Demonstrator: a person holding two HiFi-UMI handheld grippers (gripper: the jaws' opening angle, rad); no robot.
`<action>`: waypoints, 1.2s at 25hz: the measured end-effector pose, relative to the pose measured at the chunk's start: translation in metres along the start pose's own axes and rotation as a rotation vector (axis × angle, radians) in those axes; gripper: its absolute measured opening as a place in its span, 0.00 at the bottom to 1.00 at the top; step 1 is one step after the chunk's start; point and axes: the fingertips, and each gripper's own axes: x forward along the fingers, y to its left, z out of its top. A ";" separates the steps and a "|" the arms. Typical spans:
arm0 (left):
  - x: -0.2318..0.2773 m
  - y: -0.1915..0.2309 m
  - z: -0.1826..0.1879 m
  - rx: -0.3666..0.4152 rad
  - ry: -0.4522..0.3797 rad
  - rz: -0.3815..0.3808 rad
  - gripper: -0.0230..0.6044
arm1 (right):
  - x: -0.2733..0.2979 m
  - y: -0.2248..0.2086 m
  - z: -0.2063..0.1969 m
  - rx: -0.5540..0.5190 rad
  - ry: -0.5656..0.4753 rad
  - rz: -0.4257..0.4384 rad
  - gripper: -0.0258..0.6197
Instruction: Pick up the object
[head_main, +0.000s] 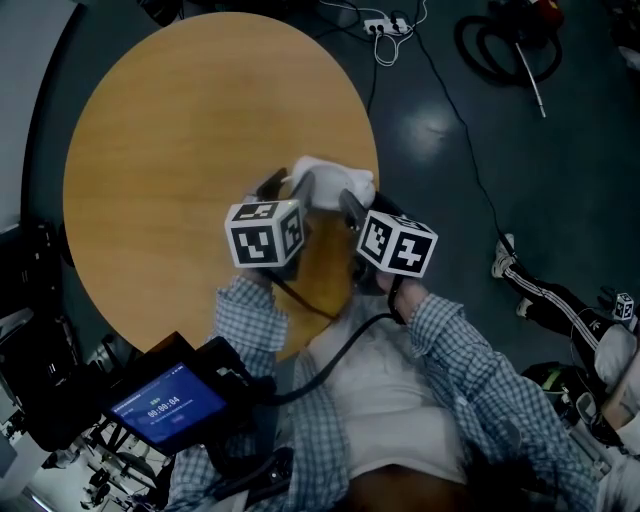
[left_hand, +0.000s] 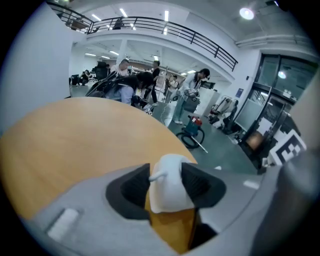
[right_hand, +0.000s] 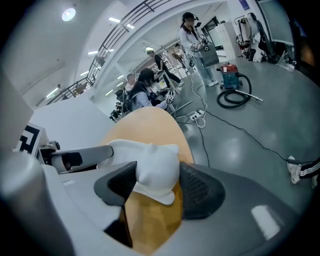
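A white, soft-looking figure (head_main: 330, 185) with small ears lies on the round wooden table (head_main: 180, 150), close to the near right edge. My left gripper (head_main: 290, 185) holds one end of it: in the left gripper view the figure (left_hand: 170, 187) fills the gap and both dark pads press on it. My right gripper (head_main: 365, 200) reaches in from the other side. In the right gripper view the figure (right_hand: 157, 167) sits between wide-spread jaws, and I cannot see the pads pressing on it. The left gripper's body (right_hand: 75, 157) shows just behind the figure there.
The table edge runs right beside the figure, with dark floor beyond. A vacuum cleaner with hose (head_main: 505, 40) and a power strip with cables (head_main: 385, 27) lie on that floor. A person's legs (head_main: 540, 290) are at the right. A small screen (head_main: 165, 405) hangs at my waist.
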 end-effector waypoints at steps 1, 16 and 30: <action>-0.001 -0.003 0.004 0.011 -0.011 0.003 0.35 | -0.002 0.000 0.003 0.002 -0.006 0.006 0.46; -0.102 -0.085 0.072 0.115 -0.405 0.092 0.34 | -0.107 0.035 0.069 -0.151 -0.234 0.166 0.46; -0.140 -0.091 0.074 0.052 -0.515 0.167 0.31 | -0.142 0.061 0.088 -0.244 -0.299 0.266 0.45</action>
